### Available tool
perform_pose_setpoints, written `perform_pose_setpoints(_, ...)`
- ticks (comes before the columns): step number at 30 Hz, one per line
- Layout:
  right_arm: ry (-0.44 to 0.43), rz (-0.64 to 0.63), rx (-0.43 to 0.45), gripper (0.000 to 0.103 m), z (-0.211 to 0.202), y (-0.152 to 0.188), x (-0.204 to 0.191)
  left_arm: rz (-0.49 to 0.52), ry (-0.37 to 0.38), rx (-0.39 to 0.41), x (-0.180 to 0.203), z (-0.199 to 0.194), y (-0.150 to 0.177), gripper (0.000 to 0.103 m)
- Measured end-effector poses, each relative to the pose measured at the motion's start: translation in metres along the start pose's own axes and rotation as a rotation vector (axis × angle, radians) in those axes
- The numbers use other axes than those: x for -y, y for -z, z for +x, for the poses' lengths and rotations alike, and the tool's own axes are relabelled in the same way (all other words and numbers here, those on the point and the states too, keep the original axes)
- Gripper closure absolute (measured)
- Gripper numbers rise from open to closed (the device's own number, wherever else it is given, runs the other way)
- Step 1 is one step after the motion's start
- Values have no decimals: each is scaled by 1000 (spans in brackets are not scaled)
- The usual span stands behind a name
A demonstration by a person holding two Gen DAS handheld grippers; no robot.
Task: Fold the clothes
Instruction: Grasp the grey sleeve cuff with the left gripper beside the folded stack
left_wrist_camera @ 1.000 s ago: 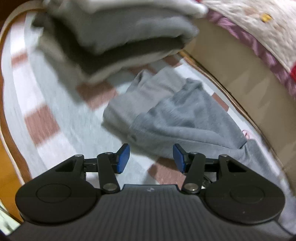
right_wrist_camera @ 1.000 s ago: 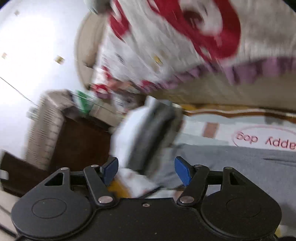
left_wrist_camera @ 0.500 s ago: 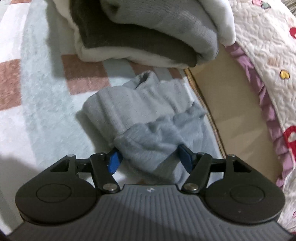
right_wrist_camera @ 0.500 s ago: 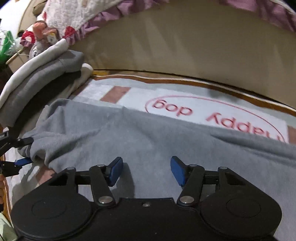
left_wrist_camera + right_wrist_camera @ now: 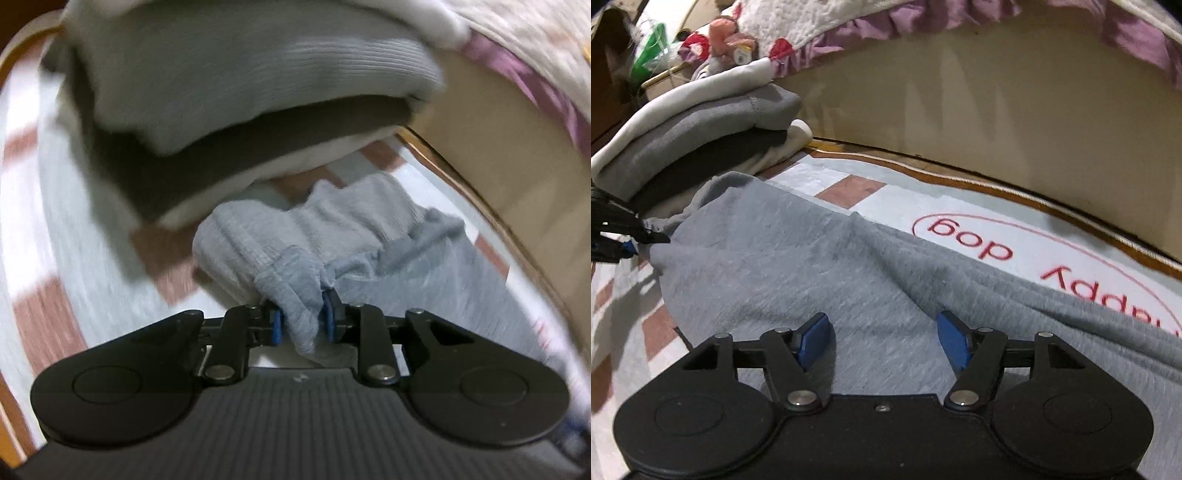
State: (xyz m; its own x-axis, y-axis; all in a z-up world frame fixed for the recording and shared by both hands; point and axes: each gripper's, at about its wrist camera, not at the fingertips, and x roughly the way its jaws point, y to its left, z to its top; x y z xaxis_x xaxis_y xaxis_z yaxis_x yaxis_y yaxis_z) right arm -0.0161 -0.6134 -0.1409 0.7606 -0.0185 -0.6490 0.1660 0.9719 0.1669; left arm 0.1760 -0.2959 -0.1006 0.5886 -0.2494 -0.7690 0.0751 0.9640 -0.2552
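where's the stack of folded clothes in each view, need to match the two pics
Left wrist: the stack of folded clothes fills the upper left and centre, just beyond the grey garment on which the left claw is closing.
Right wrist: the stack sits at the upper left, beside the garment's bunched end.
Shared landmark: the beige bed base behind the stack.

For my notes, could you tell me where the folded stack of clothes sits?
The folded stack lies upper left in the right wrist view, on the rug against the bed base, beyond the grey garment.
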Motion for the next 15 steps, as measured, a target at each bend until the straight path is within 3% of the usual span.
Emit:
perform_pose_setpoints(1, -2, 8, 1, 32, 1, -1, 1, 40, -8, 11, 4, -1, 1, 79)
perform_pose_setpoints(5, -10, 42, 4, 32, 3, -4, 7, -21, 18, 10, -3, -9, -3, 76)
perform_pose_setpoints(10, 38, -10, -9, 31, 8, -5, -2, 94, 50, 42, -2, -10, -2, 75)
perform_pose_setpoints(15, 58, -20, -9, 31, 11, -10, 0, -40, 126, 10, -25, -3, -7, 72)
